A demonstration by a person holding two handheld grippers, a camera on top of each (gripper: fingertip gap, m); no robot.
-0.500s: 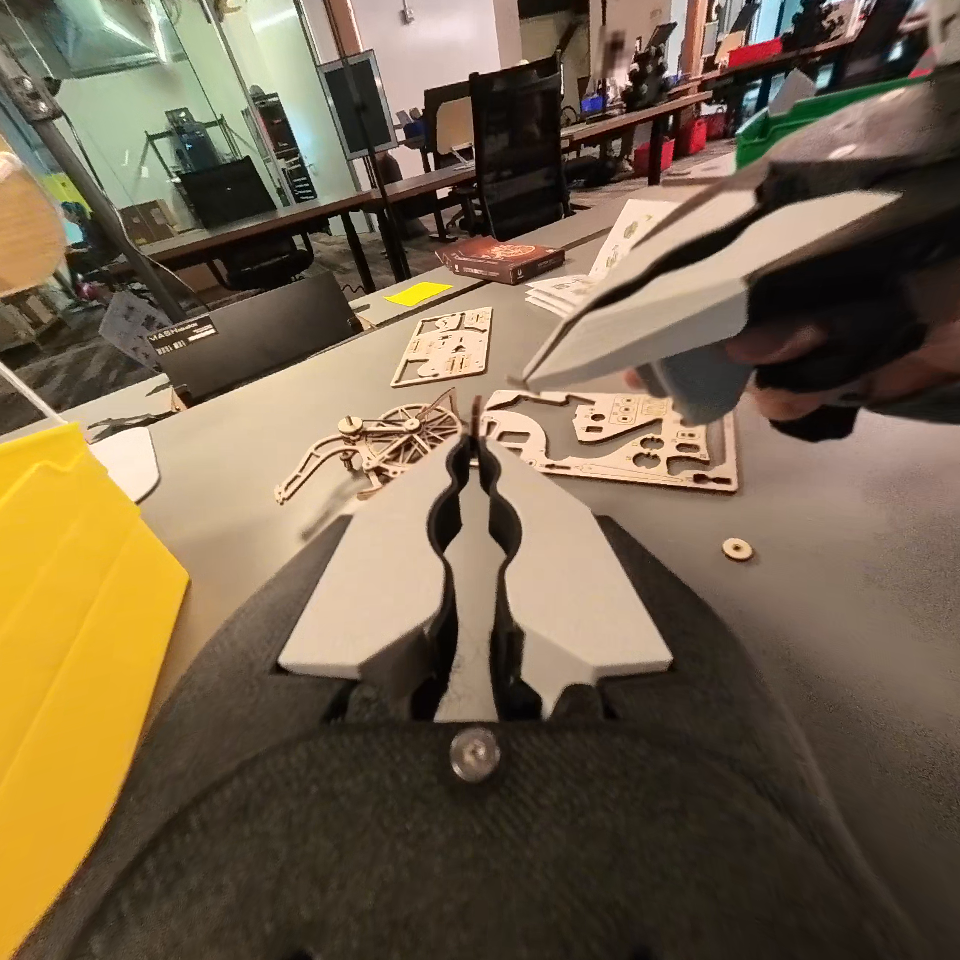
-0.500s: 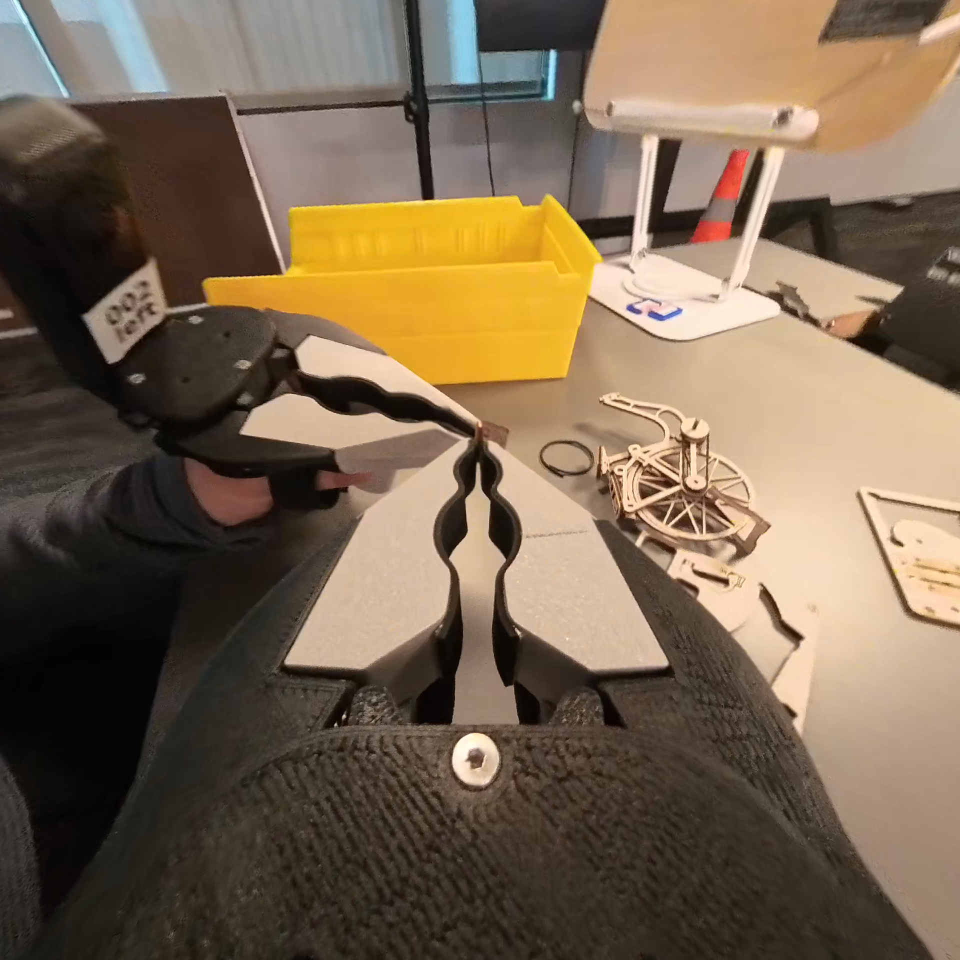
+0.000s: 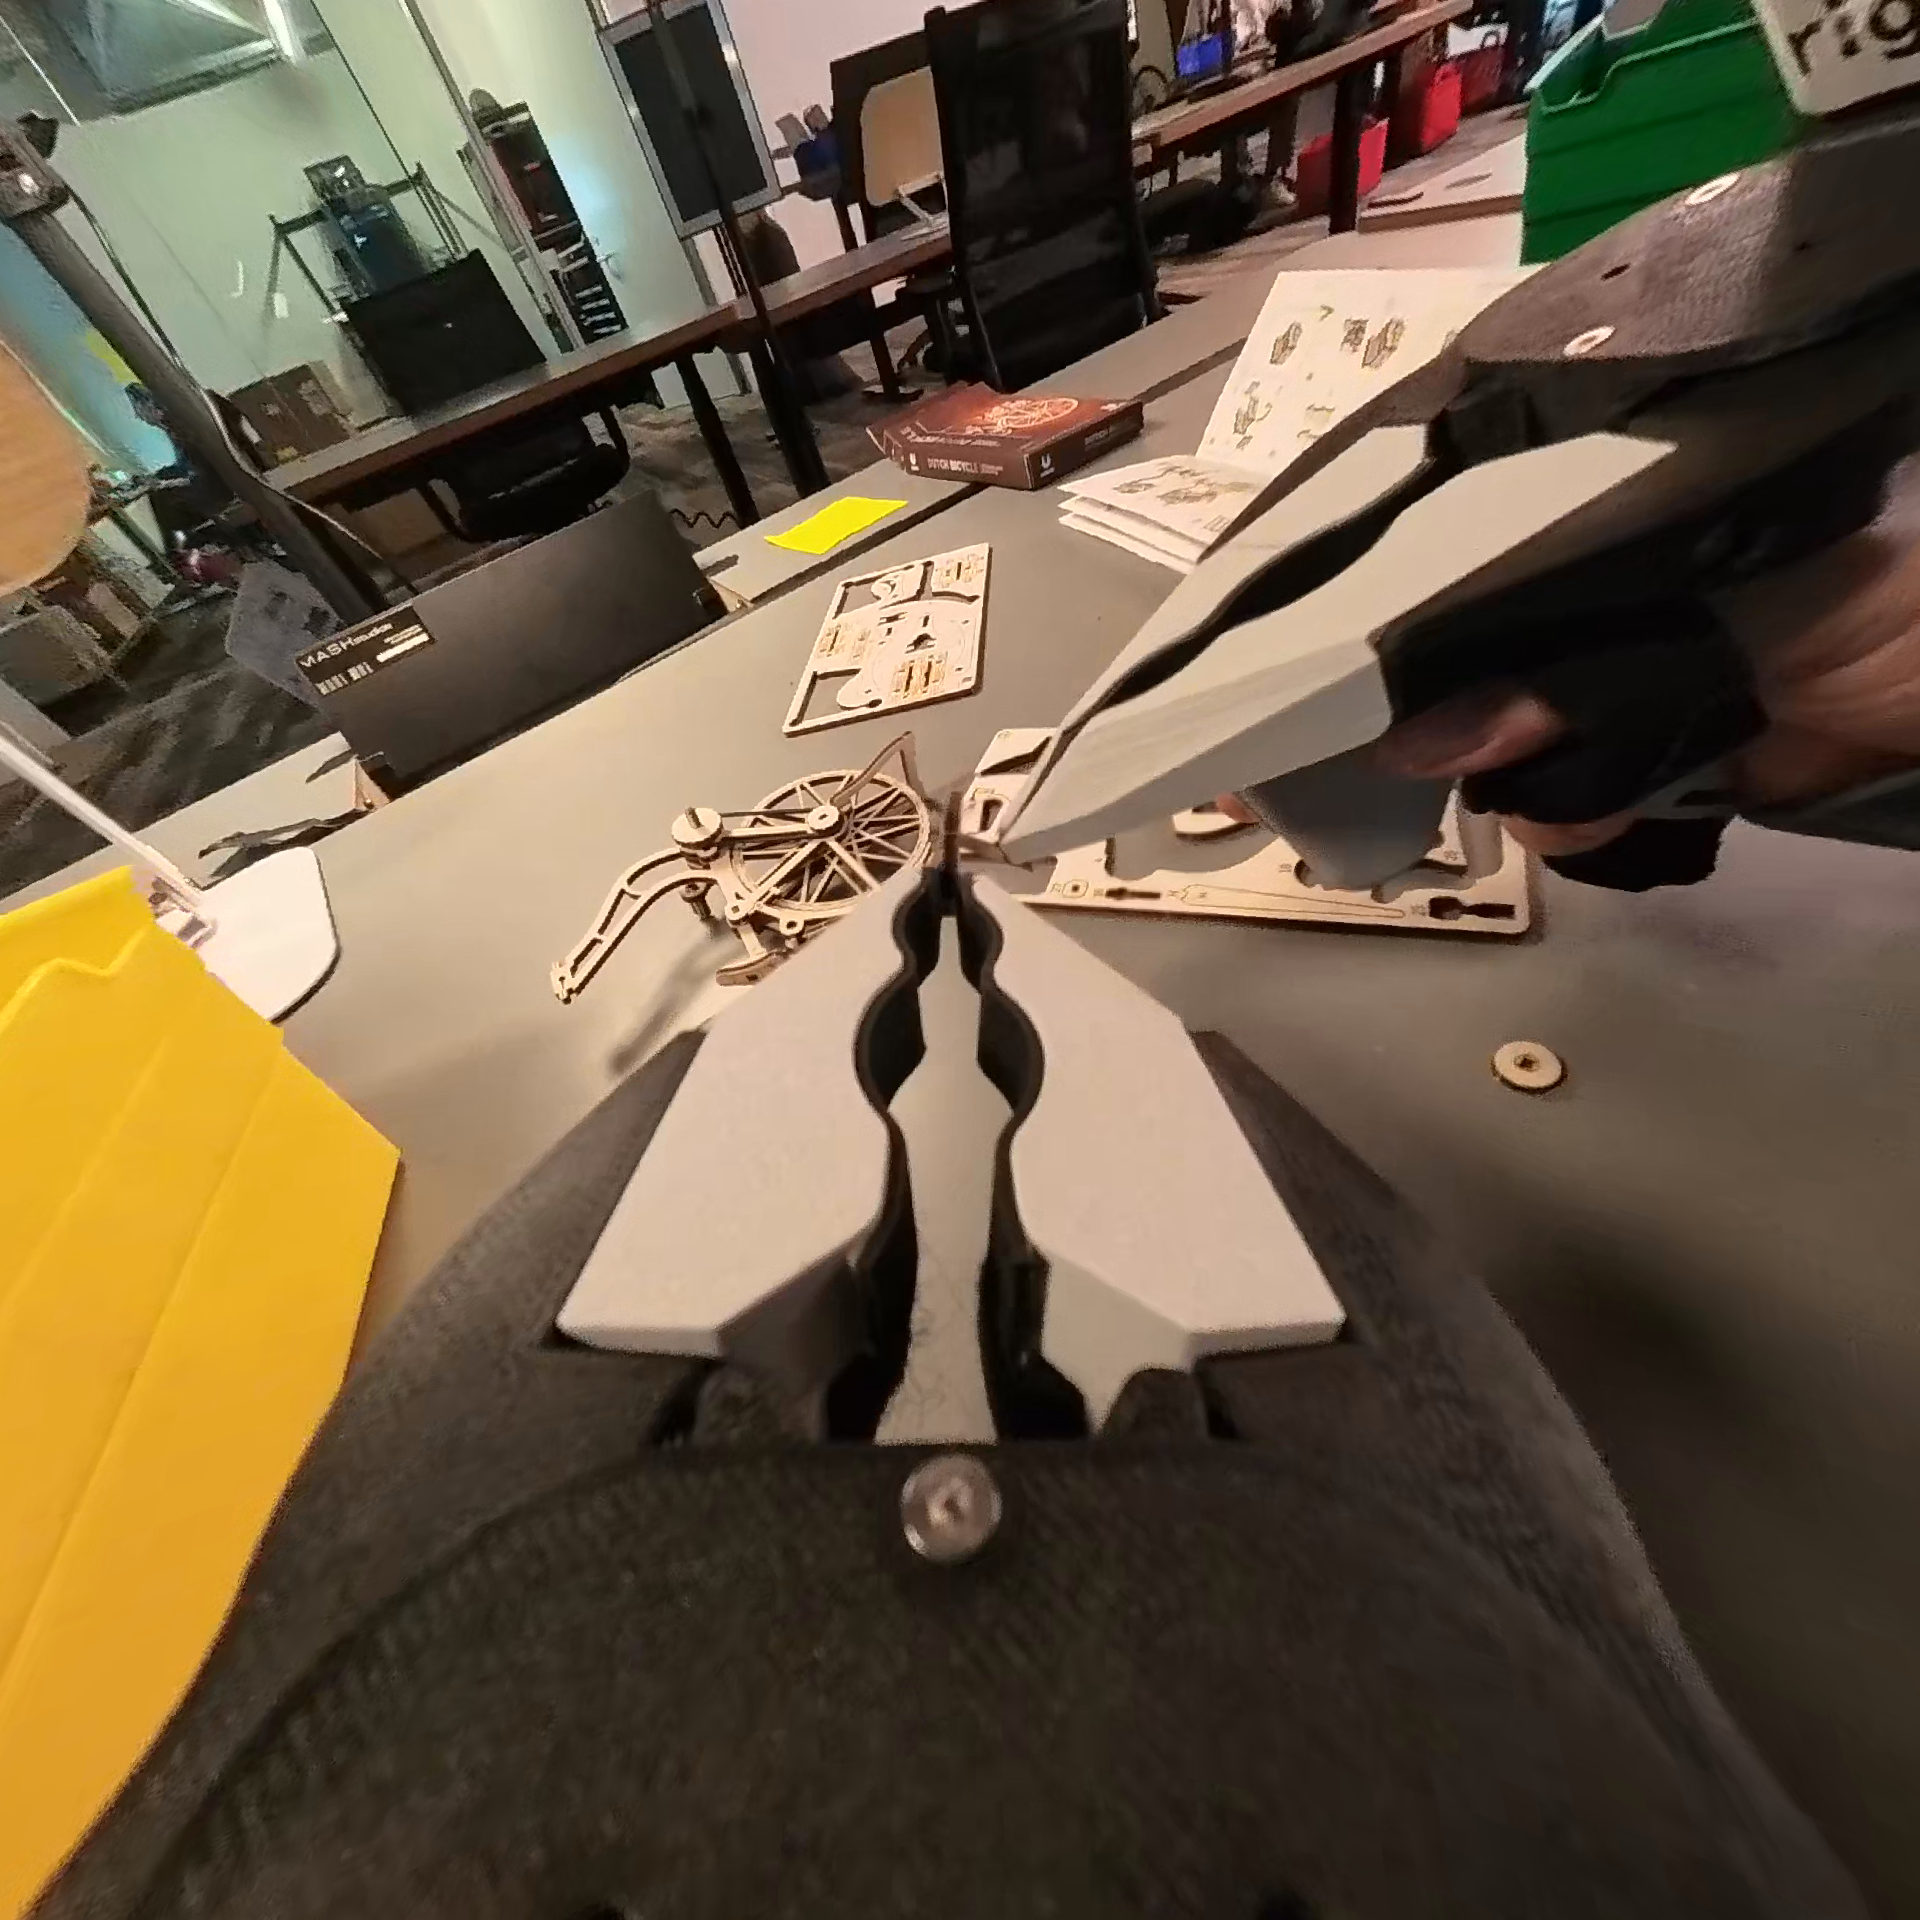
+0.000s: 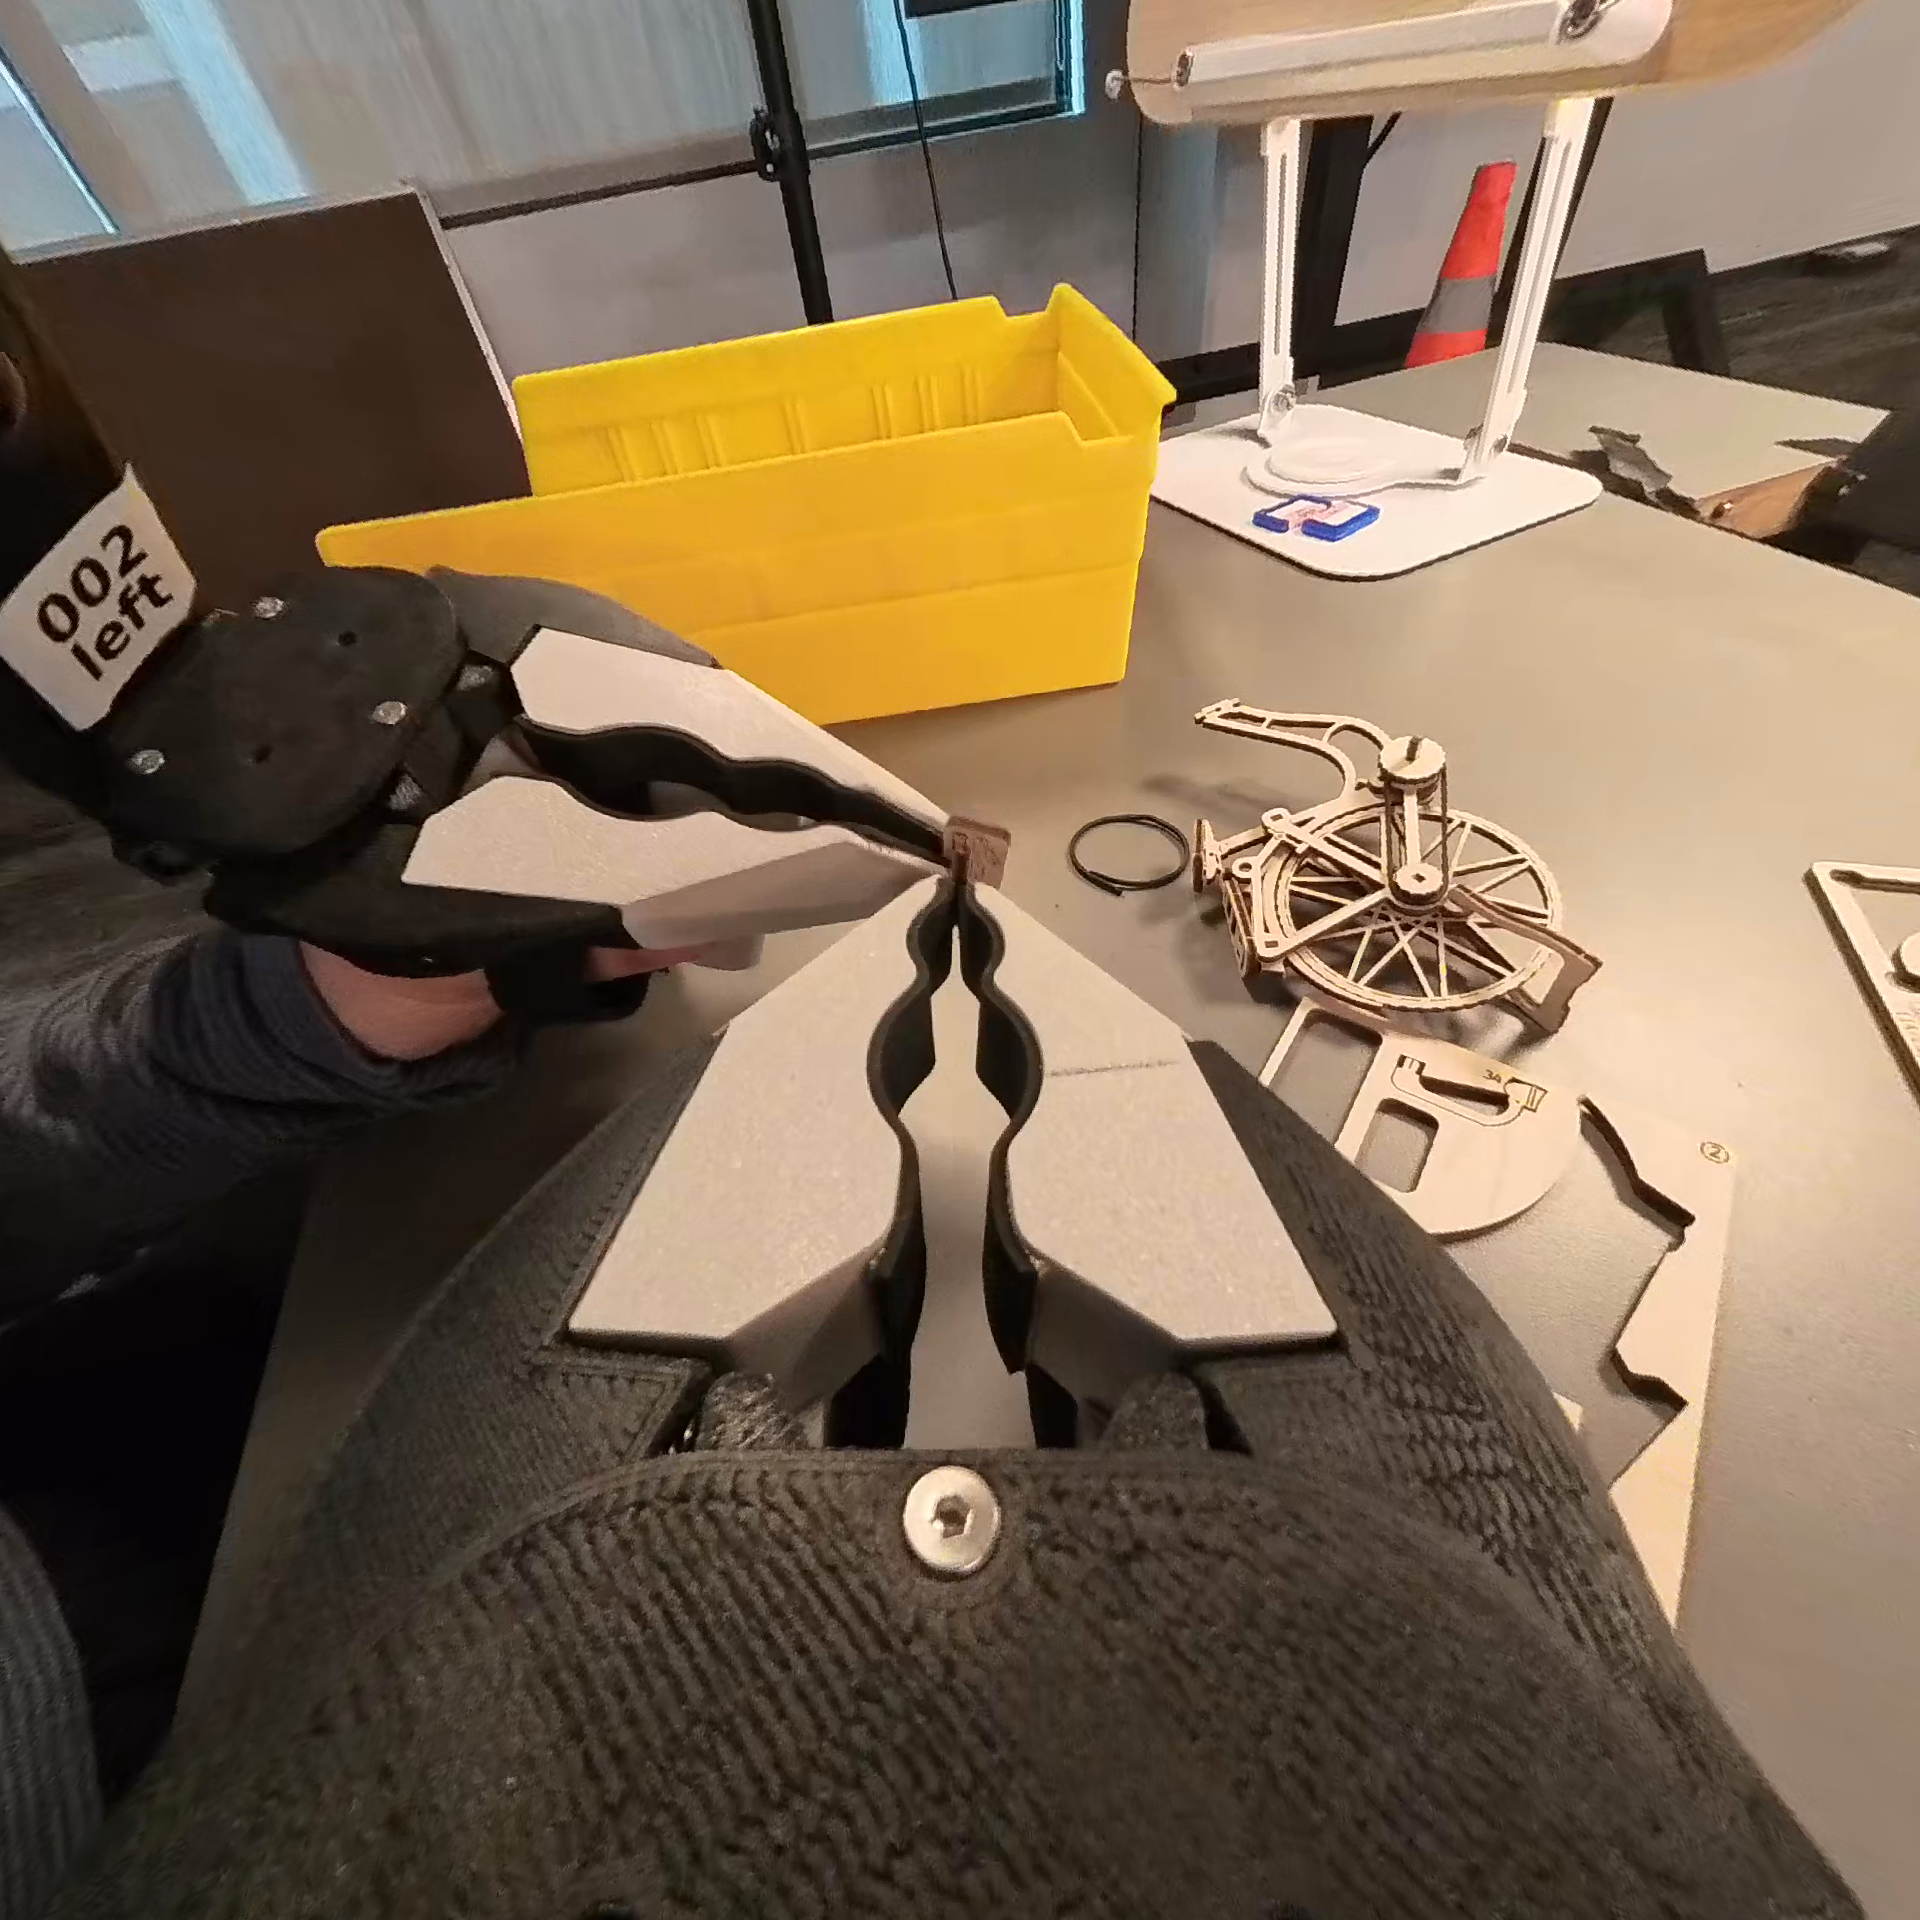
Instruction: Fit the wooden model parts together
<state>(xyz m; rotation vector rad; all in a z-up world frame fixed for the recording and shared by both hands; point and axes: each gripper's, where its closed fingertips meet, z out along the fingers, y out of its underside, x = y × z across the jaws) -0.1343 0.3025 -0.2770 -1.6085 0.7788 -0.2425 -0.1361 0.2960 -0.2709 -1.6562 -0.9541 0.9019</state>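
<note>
My left gripper is shut on a small flat wooden piece, which shows edge-on at its tips in the left wrist view. My right gripper is shut, with its tips right under that piece and against the left gripper's tips. I cannot tell whether the right gripper holds anything. It reaches in from the right in the left wrist view. The partly built wooden bicycle model lies on the grey table just beyond both grippers.
Wooden part sheets lie around the model. A wooden washer and a black ring lie loose. A yellow bin and a white stand are behind. A dark box and booklets are farther off. The grippers are tip to tip, or close to it.
The right gripper's tips have come down and closer to the left gripper's tips. Both grippers stay shut and the small piece is still held.
</note>
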